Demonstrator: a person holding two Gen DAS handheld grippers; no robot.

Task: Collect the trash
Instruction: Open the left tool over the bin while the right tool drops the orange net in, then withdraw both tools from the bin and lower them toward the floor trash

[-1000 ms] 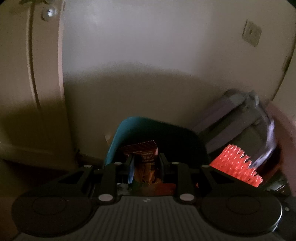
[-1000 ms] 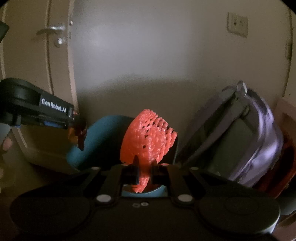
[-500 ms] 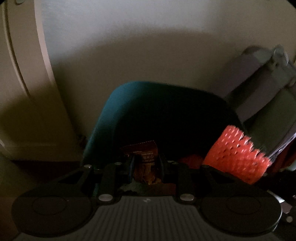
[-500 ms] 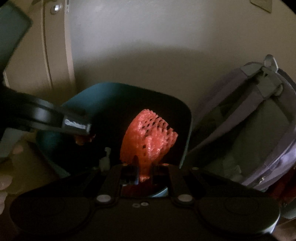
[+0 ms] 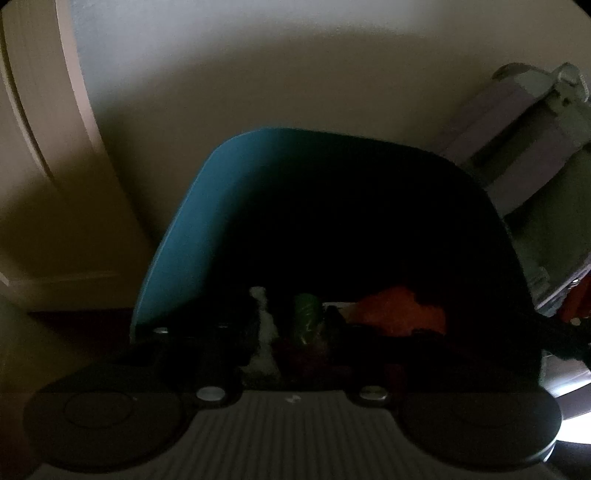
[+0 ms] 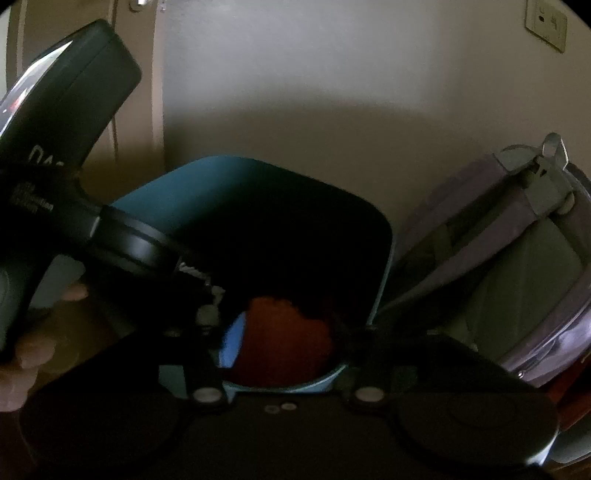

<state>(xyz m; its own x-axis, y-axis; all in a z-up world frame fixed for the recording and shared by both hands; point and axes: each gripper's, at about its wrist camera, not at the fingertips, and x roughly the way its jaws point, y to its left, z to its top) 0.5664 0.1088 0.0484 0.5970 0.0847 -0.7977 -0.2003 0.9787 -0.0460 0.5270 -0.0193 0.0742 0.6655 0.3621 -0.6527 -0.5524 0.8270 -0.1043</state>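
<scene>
Left wrist view: the left gripper (image 5: pixel 291 325) points down into the teal bin (image 5: pixel 184 236). Its jaws have just been opening and now stand apart, with no pad pressing on anything. Past the fingertips, at 12 o'clock from the gripper, a green item (image 5: pixel 306 317) lies in the dark bin interior; whether any piece of trash sits strictly between the jaws cannot be told in the low light. A pale white scrap (image 5: pixel 264 325) lies at 11 o'clock, just beside the left finger. The orange foam net (image 5: pixel 402 310) lies in the bin at 2 o'clock, apart from both fingers.

Right wrist view: the right gripper (image 6: pixel 280 343) also points into the bin (image 6: pixel 177 206). Its jaws have just been opening; they stand apart with the orange foam net (image 6: pixel 288 332) in the gap beyond the tips, resting low in the bin and not pressed by either pad. At 9 to 10 o'clock, the body of the left gripper (image 6: pixel 140 254) reaches over the bin rim, with a person's hand (image 6: pixel 22 354) on its handle at 8 o'clock.

Beyond the bin, a grey-purple backpack (image 6: pixel 509 266) leans at 2 to 3 o'clock, just beside the bin's right wall. The wall (image 6: pixel 295 92) stands behind both. A door (image 6: pixel 140 74) is at 11 o'clock and a wall socket (image 6: pixel 546 24) at 1 o'clock.
</scene>
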